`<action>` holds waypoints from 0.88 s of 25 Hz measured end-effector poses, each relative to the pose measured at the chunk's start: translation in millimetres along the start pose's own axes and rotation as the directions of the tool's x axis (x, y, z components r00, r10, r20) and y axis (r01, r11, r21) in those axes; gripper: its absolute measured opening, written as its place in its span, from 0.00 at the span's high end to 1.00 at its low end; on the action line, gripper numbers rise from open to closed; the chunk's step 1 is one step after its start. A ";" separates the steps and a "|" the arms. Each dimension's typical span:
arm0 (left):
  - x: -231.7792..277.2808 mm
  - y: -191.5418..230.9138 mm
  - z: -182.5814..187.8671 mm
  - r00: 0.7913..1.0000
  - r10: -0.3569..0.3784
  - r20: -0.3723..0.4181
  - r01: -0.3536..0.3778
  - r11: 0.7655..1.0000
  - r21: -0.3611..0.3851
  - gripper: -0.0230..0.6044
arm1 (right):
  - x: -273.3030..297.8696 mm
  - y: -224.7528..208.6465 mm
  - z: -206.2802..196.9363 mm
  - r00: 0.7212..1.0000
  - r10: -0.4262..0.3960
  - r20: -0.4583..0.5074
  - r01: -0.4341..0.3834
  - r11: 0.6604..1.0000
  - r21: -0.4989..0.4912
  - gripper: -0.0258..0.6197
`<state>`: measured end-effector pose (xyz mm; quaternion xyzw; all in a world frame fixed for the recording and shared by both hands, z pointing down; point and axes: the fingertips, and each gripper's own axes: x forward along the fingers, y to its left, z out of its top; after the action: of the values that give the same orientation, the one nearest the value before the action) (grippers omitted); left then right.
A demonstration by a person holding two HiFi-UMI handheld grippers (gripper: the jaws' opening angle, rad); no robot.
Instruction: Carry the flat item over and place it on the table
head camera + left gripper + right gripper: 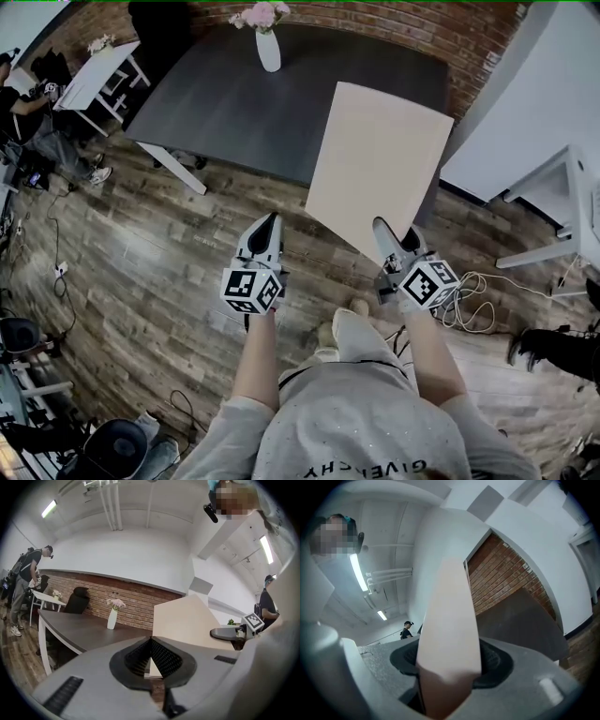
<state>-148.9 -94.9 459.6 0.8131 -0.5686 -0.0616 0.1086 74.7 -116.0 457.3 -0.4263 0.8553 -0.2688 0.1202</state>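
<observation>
A large beige flat board (375,164) stands tilted in the air, its far edge over the near right corner of the dark table (234,103). My right gripper (386,234) is shut on the board's lower corner. In the right gripper view the board (450,620) runs edge-on between the jaws of that gripper (449,667) and hides much of the scene. My left gripper (270,223) is held to the left of the board, shut and empty, above the wood floor. In the left gripper view, this gripper (150,641) points at the board (187,620) and the table (84,630).
A white vase of flowers (268,47) stands at the table's far edge by the brick wall. A small white table (98,75) and a person (37,122) are at the far left. A white desk (562,187) and loose cables (469,300) lie to the right.
</observation>
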 end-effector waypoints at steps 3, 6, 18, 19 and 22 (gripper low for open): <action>10.8 1.0 -8.6 1.000 0.000 -0.016 -0.001 1.000 -0.003 0.97 | 12.8 -9.1 -4.5 1.000 -0.005 -0.014 0.005 1.000 0.029 0.54; 23.1 5.5 -14.9 1.000 0.006 -0.027 -0.006 1.000 0.006 0.97 | 28.9 -17.4 -7.6 1.000 0.002 -0.024 -0.001 0.999 0.053 0.54; 84.4 29.8 -11.9 0.999 0.031 -0.026 -0.031 1.000 -0.004 0.97 | 90.9 -48.8 -1.9 0.997 0.025 -0.068 -0.015 0.990 0.141 0.54; 88.4 32.7 -12.2 0.999 0.034 -0.028 -0.034 0.999 -0.006 0.97 | 95.9 -51.0 -2.0 0.997 0.029 -0.072 -0.018 0.988 0.155 0.54; 99.9 39.2 -14.0 0.999 0.040 -0.031 -0.040 0.999 -0.011 0.97 | 108.9 -58.2 -2.0 0.996 0.035 -0.083 -0.018 0.980 0.196 0.54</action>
<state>-146.9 -200.1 485.1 0.8017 -0.5826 -0.0502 0.1235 46.4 -230.4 494.2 -0.3891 0.8347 -0.3680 0.1282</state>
